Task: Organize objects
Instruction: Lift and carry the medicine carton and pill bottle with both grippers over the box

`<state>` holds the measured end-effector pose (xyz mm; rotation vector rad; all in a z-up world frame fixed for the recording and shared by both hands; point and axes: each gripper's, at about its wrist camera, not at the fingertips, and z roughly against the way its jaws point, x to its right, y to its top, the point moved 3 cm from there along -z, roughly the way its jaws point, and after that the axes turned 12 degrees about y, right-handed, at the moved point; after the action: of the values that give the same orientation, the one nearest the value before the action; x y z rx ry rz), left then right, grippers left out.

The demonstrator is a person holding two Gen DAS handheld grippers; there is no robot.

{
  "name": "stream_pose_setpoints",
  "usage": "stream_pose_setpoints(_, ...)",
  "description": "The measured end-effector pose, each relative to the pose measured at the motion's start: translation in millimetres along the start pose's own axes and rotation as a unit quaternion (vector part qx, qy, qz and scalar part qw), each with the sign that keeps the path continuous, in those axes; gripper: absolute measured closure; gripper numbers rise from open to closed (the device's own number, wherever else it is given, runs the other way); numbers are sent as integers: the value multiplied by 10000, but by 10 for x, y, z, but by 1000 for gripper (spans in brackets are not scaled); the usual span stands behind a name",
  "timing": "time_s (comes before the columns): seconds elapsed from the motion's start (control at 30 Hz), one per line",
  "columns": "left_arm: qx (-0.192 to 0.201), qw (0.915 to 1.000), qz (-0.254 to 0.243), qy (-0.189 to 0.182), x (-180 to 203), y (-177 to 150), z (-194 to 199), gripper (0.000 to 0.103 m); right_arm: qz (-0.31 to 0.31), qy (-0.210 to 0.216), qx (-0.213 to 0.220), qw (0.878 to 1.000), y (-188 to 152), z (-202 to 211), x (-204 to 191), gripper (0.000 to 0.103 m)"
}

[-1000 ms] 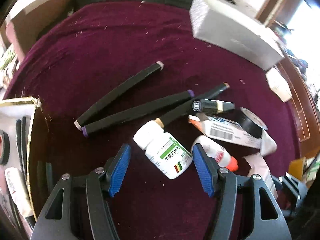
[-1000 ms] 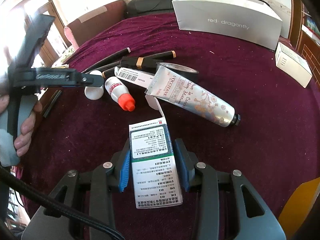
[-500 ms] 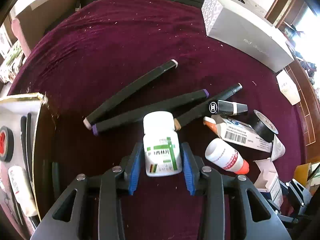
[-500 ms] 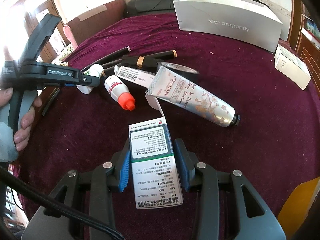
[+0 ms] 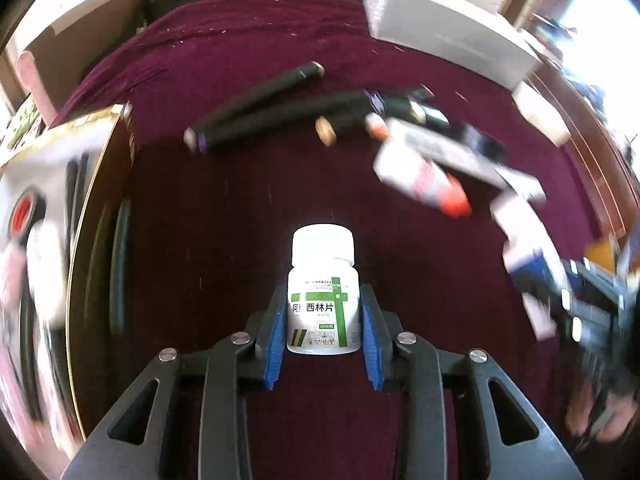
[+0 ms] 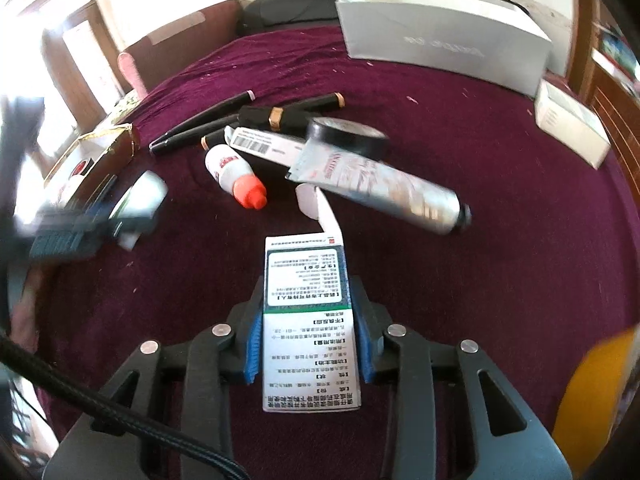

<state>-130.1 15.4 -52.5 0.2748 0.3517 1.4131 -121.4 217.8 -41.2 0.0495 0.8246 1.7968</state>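
Note:
My left gripper (image 5: 323, 316) is shut on a white pill bottle (image 5: 323, 292) with a green cross label, held above the maroon cloth; it also shows blurred in the right wrist view (image 6: 138, 206). My right gripper (image 6: 308, 332) is shut on a white and green medicine carton (image 6: 308, 320) with its end flap open. On the cloth lie black markers (image 5: 260, 100), a small bottle with an orange cap (image 6: 234, 174), a hand cream tube (image 6: 380, 188) and a roll of black tape (image 6: 346, 136).
An open gold-edged box (image 5: 80, 208) with pens, a tube and red-cored tape stands at the left. A large grey box (image 6: 440, 28) and a small white box (image 6: 568, 120) sit at the far side. A yellow object (image 6: 596, 392) is at the right edge.
My left gripper closed on the pill bottle, lifted it and pulled back toward the gold-edged box. My right gripper kept hold of the carton and shifted slightly.

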Motion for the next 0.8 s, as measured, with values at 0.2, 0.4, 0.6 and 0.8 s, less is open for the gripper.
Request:
stream_pose_setpoints(0.2, 122, 9997, -20, -232, 19, -555, 270, 74, -359, 72, 159, 9992, -370, 196, -243, 70)
stream_pose_setpoints(0.4, 222, 9987, 140, -432, -74, -721, 374, 74, -297, 186, 128, 9993, -517, 187, -592, 70)
stream_pose_setpoints(0.6, 375, 9972, 348, -553, -304, -906, 534, 74, -93, 393, 124, 9991, -603, 98, -1040, 70)
stream_pose_setpoints(0.8, 649, 9937, 577, -708, -560, -975, 812, 74, 24, 702, 207, 9973, -579, 40, -1431, 70)
